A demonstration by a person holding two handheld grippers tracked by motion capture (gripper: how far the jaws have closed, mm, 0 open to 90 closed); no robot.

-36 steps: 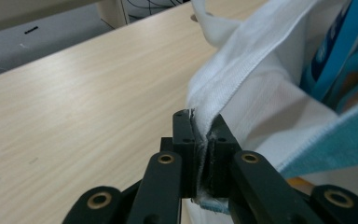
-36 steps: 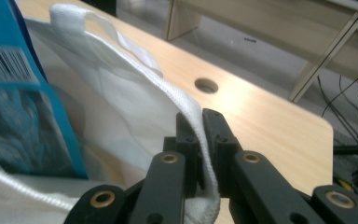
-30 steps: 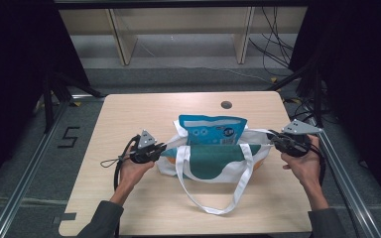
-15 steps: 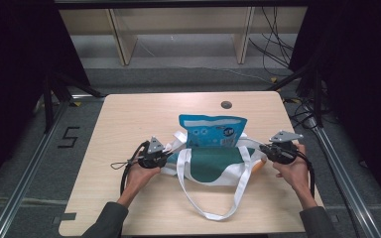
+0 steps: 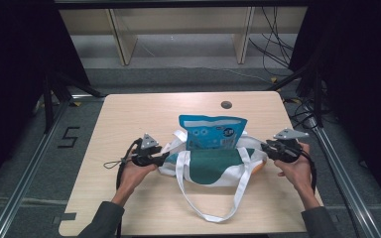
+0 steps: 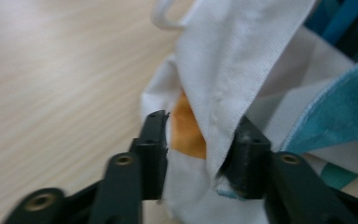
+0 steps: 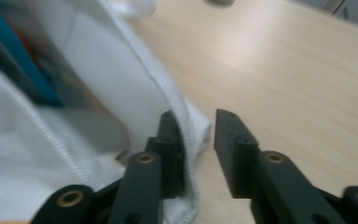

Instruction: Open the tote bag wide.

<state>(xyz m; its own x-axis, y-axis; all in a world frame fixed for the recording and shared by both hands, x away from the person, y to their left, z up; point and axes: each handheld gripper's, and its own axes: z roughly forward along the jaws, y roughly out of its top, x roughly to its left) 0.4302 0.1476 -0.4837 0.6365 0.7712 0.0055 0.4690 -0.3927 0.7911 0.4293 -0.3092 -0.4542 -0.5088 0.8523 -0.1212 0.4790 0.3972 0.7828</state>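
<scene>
The high view is looking down and toward twelve o'clock over the pale wooden table [image 5: 129, 119]. Both gripper views are pressing close along black jaws, sharing the white-and-teal cloth tote bag [image 5: 213, 168] [image 6: 242, 60] [image 7: 51, 140].

White-green tote bag [image 5: 213, 168]; blue patterned pouch [image 5: 212, 133]; pale wood table [image 5: 129, 114].

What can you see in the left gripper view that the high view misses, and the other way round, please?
The left gripper view alone shows, up close, the white bag fabric lying between the left gripper's two parted jaws, with an orange patch just behind it.

The high view alone shows the blue snack packet standing in the bag, the right gripper at the bag's other end, the long white handles looping toward the person, and the whole table.

Both show the white bag, its teal panel and the wooden tabletop.
</scene>
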